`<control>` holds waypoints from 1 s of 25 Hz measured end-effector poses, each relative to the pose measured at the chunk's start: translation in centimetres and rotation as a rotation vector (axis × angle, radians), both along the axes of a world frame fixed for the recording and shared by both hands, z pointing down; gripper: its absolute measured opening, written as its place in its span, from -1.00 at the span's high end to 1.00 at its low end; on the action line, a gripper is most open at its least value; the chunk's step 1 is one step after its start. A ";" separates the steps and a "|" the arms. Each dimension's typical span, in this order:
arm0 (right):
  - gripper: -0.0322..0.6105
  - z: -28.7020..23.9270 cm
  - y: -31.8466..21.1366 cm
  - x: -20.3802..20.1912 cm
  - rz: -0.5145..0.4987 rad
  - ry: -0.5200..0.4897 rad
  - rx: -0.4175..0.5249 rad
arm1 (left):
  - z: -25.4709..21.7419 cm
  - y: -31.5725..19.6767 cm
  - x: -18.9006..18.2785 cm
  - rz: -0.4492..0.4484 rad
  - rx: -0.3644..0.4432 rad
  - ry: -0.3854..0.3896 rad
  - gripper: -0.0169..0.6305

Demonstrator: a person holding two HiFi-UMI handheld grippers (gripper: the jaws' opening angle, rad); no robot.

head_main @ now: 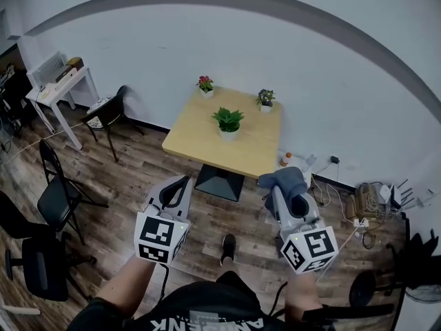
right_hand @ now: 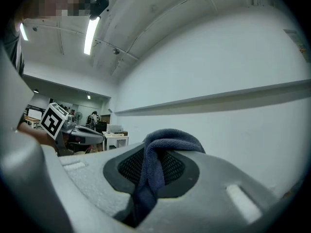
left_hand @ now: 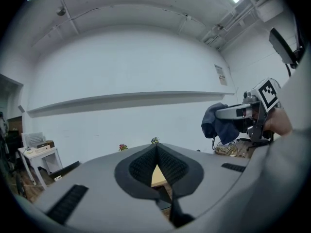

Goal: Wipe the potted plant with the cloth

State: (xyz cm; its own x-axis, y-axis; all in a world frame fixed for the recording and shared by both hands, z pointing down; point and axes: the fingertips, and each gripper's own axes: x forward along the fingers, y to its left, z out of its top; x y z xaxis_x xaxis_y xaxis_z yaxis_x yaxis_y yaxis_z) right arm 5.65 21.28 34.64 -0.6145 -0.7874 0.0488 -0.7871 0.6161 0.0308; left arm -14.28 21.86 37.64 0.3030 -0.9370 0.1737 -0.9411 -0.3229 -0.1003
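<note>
Cloth [right_hand: 170,137] hangs lengthwise, pinched by fingers [right_hand: 129,166] of right gripper [right_hand: 158,154]; left gripper [left_hand: 156,152] fingers meet, empty.

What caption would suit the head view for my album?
Left gripper shut and empty, right gripper holding a blue cloth, before a wooden table with three potted plants.

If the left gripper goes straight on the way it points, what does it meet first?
Probably the square light wooden table, which shows right beyond the left gripper's shut tips; nothing shows in between, though depth is unclear.
</note>
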 end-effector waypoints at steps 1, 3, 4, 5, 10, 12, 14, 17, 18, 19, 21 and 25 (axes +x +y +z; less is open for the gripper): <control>0.74 0.1 -1.2 0.1 -0.008 -0.002 0.000 | 0.2 -1.1 0.2 -0.006 0.004 0.005 0.94; 0.74 0.0 -3.8 0.1 -0.032 -0.007 0.003 | 0.4 -3.6 0.5 -0.022 -0.003 0.023 0.94; 0.74 -0.2 -5.2 0.1 -0.044 -0.006 0.006 | 0.5 -5.0 0.8 -0.024 -0.013 0.025 0.94; 0.74 -0.4 -6.8 0.2 -0.052 -0.002 0.008 | 0.7 -6.4 1.1 -0.023 -0.024 0.021 0.94; 0.74 -1.3 -14.5 1.3 -0.067 0.009 0.012 | 0.9 -13.1 2.8 -0.017 -0.048 -0.016 0.94; 0.74 -1.0 -17.2 1.3 -0.090 0.009 -0.001 | 1.1 -15.6 3.4 -0.021 -0.058 -0.030 0.94; 0.74 -0.6 -19.3 1.5 -0.109 0.011 -0.012 | 1.4 -17.6 4.0 -0.023 -0.070 -0.038 0.94; 0.74 -0.4 -21.9 2.1 -0.122 0.013 -0.015 | 1.9 -20.3 4.7 -0.024 -0.098 -0.050 0.94; 0.74 -0.3 -22.8 2.2 -0.128 0.012 -0.018 | 1.9 -21.3 4.9 -0.024 -0.105 -0.055 0.94; 0.74 -0.3 -23.7 2.5 -0.137 0.009 -0.022 | 2.0 -22.4 5.2 -0.023 -0.107 -0.057 0.94; 0.74 -0.1 -25.4 3.0 -0.150 -0.007 -0.031 | 2.1 -24.5 5.7 -0.022 -0.107 -0.065 0.94; 0.74 0.5 -27.8 3.5 -0.186 -0.020 -0.040 | 4.0 -27.4 6.7 -0.013 -0.153 -0.126 0.94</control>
